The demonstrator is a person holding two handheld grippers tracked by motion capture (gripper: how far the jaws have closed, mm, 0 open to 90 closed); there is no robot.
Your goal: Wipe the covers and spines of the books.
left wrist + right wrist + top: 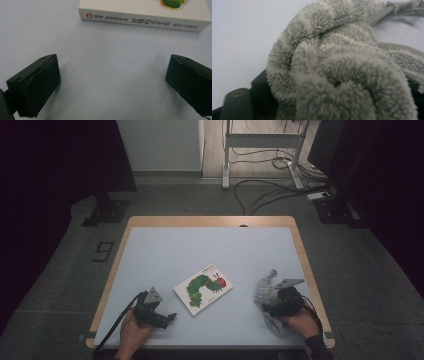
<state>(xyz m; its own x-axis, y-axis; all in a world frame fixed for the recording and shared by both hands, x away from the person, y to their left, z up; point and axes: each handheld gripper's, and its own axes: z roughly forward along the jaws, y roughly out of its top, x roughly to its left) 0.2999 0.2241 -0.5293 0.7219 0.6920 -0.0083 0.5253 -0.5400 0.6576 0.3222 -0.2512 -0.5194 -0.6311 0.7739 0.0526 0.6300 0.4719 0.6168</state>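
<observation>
Right gripper (274, 306): your jaws sit around the fluffy grey terry towel (265, 295), bunched at the right edge of the pale blue surface (200, 250); whether the pads press yet, I cannot tell.
Left gripper (167, 317): jaws apart, empty, low and aimed at the book, likely ready to steady it.
White caterpillar picture book (203, 287): flat mid-surface; spine carries small Chinese characters and a red logo.
</observation>
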